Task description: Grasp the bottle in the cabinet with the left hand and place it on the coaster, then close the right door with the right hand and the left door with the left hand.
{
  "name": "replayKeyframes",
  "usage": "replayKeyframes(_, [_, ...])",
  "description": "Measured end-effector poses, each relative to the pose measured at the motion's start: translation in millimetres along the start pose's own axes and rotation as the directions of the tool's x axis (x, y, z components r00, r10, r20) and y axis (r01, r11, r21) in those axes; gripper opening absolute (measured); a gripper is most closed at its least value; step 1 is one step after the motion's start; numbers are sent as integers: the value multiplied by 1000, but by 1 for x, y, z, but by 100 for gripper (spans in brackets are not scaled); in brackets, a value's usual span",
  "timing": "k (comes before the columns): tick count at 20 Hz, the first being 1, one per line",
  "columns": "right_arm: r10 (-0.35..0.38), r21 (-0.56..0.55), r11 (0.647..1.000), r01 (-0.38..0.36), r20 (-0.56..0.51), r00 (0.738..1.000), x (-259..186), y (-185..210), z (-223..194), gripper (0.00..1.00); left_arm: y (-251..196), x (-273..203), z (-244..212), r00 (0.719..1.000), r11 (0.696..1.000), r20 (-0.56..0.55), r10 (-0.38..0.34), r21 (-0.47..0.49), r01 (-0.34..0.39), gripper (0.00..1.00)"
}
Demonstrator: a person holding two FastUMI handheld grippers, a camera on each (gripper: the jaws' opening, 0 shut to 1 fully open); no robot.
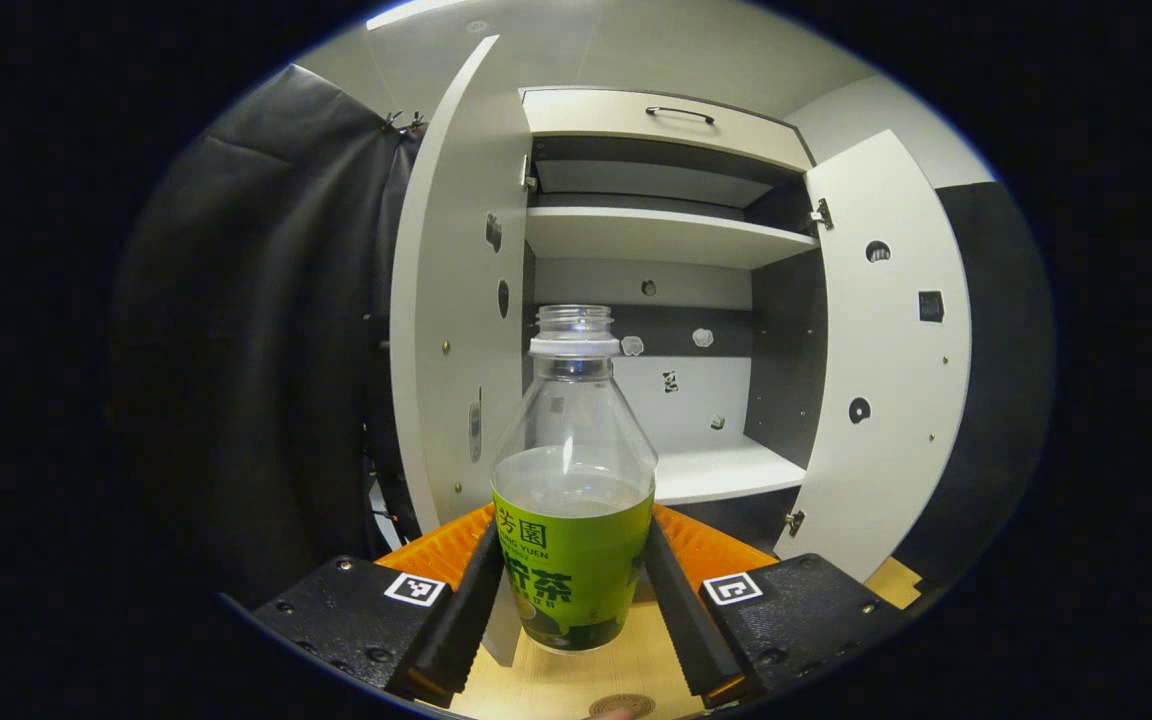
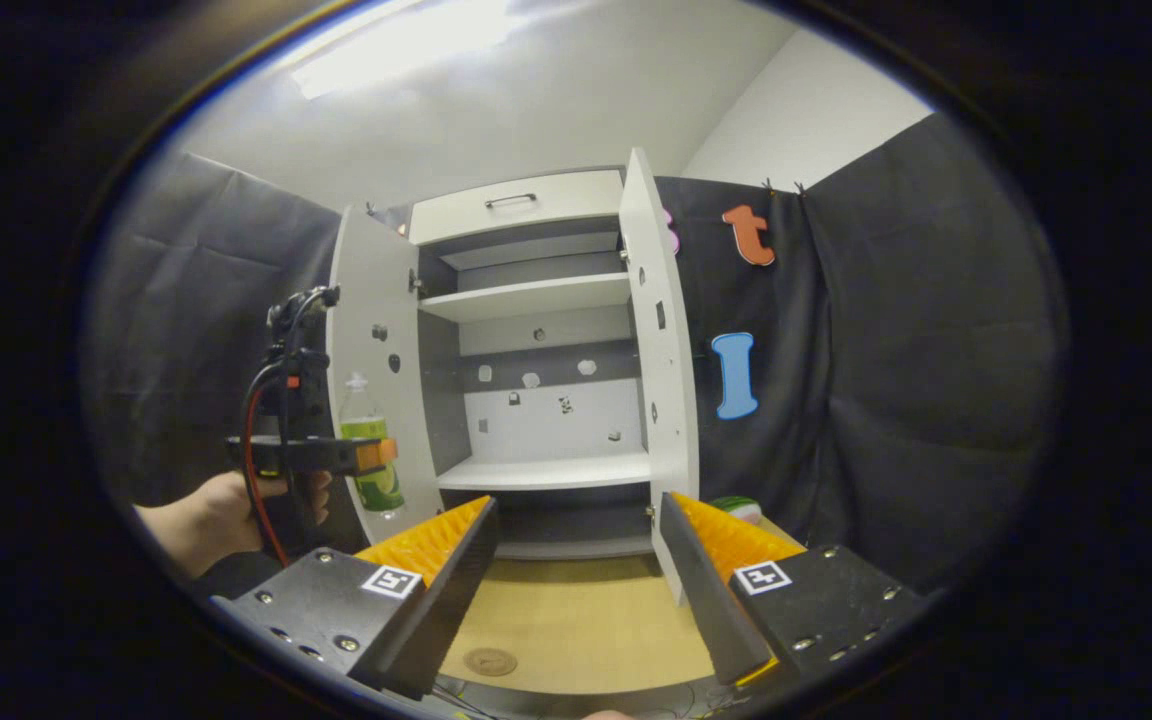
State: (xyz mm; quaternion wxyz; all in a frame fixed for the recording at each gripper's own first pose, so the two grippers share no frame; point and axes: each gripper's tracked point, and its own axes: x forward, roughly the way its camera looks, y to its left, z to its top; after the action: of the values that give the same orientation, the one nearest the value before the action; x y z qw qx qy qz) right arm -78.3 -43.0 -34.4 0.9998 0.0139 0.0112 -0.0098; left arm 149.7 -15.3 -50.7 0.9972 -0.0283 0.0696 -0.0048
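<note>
My left gripper [image 1: 574,590] is shut on a clear bottle [image 1: 574,480] with a green label and a white neck ring; the bottle hangs upright above the wooden table [image 1: 546,685], in front of the open cabinet [image 1: 656,300]. A round brown coaster [image 1: 622,706] lies on the table just below and ahead of it. In the right gripper view, the left gripper [image 2: 361,455] holds the bottle [image 2: 371,450] left of the left door [image 2: 376,370]. My right gripper [image 2: 576,570] stands open over the table, facing the cabinet [image 2: 536,380], with the coaster [image 2: 490,661] below it.
Both cabinet doors stand wide open: left door [image 1: 456,300], right door [image 1: 886,350], right door [image 2: 664,370]. White shelves [image 1: 716,470] inside are bare. A person's hand [image 2: 206,510] holds the left gripper. A small green-and-white object [image 2: 736,508] sits at the table's right rear.
</note>
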Motion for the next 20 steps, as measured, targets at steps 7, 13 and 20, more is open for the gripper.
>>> replayKeyframes(7, [-52,-19,998,52,10,999,29,-22,0,98,-28,-1,-85,997,997,48,-58,-57,61,79])
replayKeyframes(13, [-97,-53,994,97,10,995,46,-49,0,98,-53,-2,-230,980,981,-57,-190,-33,189,80])
replayKeyframes(20, [-142,8,990,143,-37,989,49,-70,-22,98,-76,-10,-330,938,951,-165,-306,-13,308,80])
